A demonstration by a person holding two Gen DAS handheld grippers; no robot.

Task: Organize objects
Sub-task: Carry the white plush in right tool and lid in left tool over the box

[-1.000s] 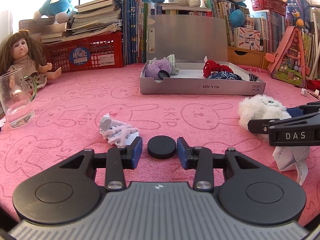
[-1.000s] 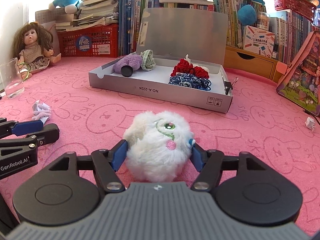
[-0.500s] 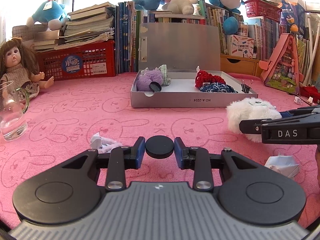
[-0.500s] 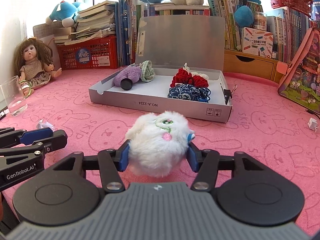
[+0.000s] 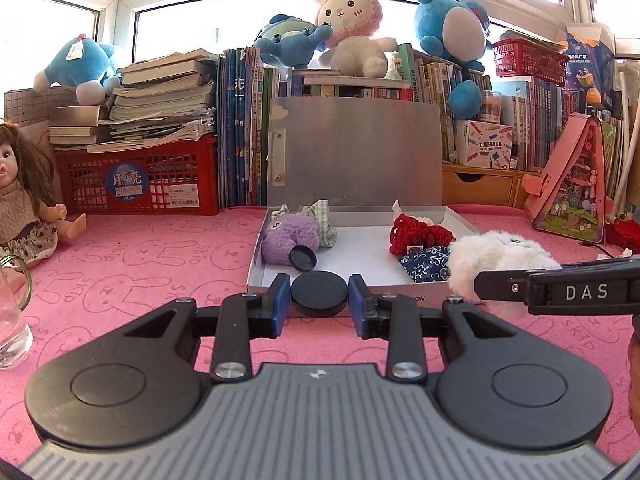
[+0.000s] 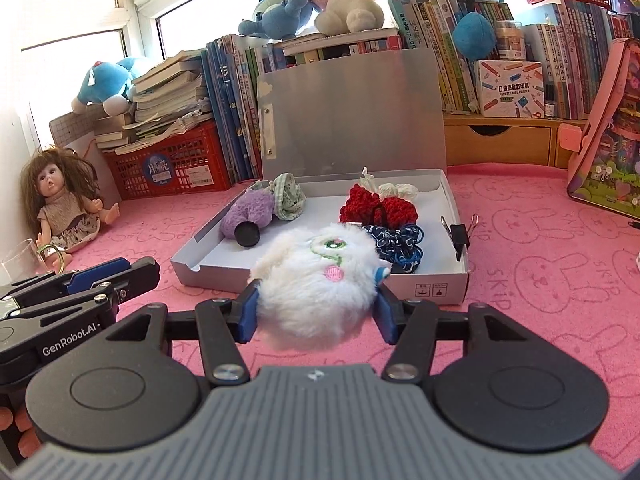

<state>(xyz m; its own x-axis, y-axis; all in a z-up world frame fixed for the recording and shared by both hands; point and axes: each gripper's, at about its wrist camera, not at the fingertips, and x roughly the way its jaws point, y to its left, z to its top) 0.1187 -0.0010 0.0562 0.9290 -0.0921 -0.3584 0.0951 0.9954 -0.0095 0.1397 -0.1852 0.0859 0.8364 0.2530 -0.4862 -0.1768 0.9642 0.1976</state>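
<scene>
Left gripper (image 5: 319, 294) clamped on a black round lid (image 5: 319, 293), blue pads pressing both edges, lid lifted clear of the pink bunny-print cloth (image 5: 160, 256) and hanging over the near wall of the open grey box (image 5: 256, 264). Right gripper (image 6: 316, 306) squeezed onto a white fluffy plush toy (image 6: 320, 280), fur bulging past the pads; embroidered face up, toy raised before the box's front wall. In the left view the same toy sits at 3 o'clock of the lid, beside the box's near right corner. Inside the box: purple plush (image 5: 288, 236) at 10 o'clock with a second black lid (image 5: 303, 259) leaning on it, a checked cloth piece (image 6: 289, 196), red crochet item (image 6: 376, 206) and blue patterned scrunchie (image 6: 400, 240) at 1 o'clock. Binder clip (image 6: 460, 236) on the right wall. Doll (image 6: 60, 204) and glass cup (image 5: 12, 320) at far 9 o'clock.
</scene>
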